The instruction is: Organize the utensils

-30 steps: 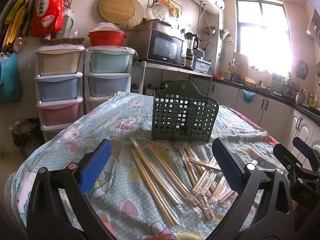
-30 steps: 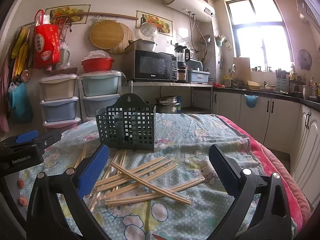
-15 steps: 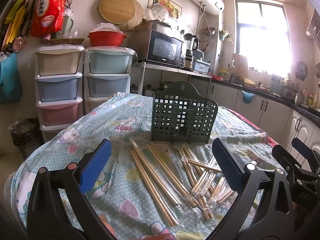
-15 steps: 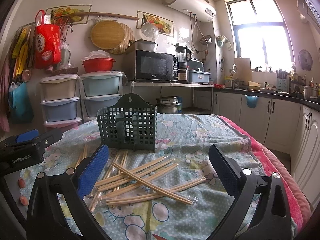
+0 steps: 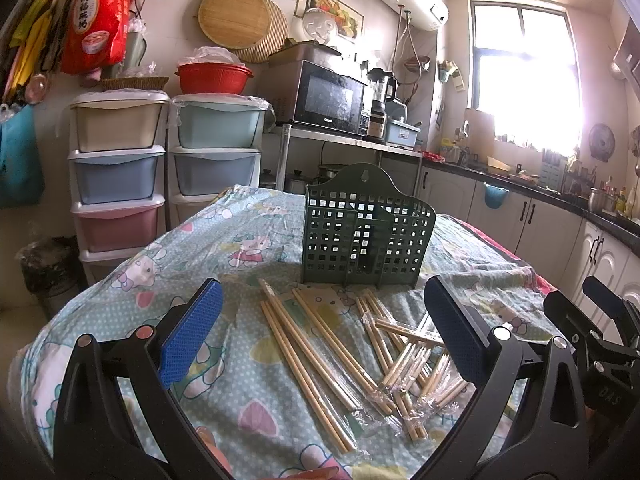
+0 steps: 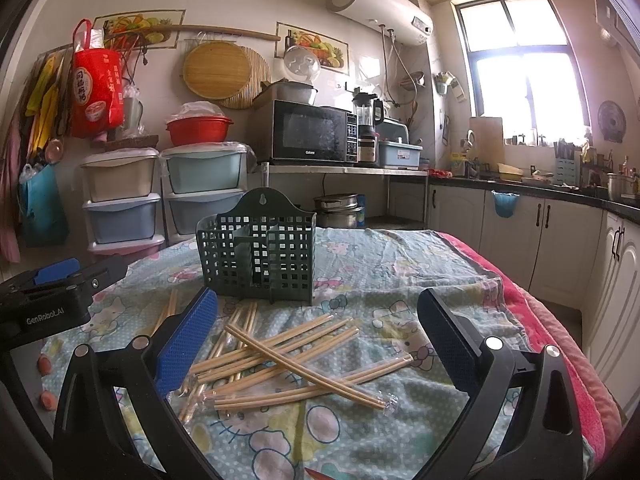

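A dark green perforated utensil holder (image 5: 366,236) stands upright on the table; it also shows in the right wrist view (image 6: 258,254). Several wooden chopsticks in clear wrappers (image 5: 320,356) lie scattered in front of it, also seen in the right wrist view (image 6: 288,356). My left gripper (image 5: 320,344) is open and empty, hovering above the chopsticks on the near side. My right gripper (image 6: 316,342) is open and empty, above the pile too. Each gripper shows at the edge of the other's view.
The table carries a light blue cartoon-print cloth (image 5: 192,264) with a pink edge (image 6: 552,320) on the right. Stacked plastic drawers (image 5: 118,176) stand behind on the left, a microwave (image 5: 322,98) on a shelf, kitchen counters (image 6: 540,196) at right.
Both grippers have shifted only very slightly; the holder and chopsticks lie as before.
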Motion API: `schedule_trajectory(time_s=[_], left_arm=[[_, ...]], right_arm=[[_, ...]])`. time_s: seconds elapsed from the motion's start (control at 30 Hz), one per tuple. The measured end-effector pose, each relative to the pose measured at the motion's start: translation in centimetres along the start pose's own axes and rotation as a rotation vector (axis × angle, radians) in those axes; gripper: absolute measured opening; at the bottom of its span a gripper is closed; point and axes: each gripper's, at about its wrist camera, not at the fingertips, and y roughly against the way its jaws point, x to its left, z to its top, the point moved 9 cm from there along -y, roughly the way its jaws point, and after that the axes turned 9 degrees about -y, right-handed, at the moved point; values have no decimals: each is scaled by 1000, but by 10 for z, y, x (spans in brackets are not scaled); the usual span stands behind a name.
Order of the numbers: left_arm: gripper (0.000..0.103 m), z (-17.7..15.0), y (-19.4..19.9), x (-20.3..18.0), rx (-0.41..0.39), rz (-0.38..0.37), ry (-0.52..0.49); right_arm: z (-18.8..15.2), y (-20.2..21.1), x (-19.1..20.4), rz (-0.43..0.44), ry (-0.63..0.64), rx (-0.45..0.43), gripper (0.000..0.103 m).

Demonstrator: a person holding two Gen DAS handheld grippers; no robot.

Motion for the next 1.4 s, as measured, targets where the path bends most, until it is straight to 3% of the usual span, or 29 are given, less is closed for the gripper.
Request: schedule_trajectory(time_s=[0.27,0.43,0.9,1.2,1.4], left_arm=[[93,2,1,0,3,18,8],[93,0,-5,16,30,24,46],[93,-5,-28,47,126,16,88],[93,2,-60,49,208,-14,74],[93,-4,-88,54,292,-34,76]], right_arm=[[-3,-3,3,18,12,17,97],[-4,-7,18,72,58,43,97],[-15,-27,65,225,176,174,97],[-21,-53,75,248,225,281,97],[-33,-79,75,212,288,372,82]])
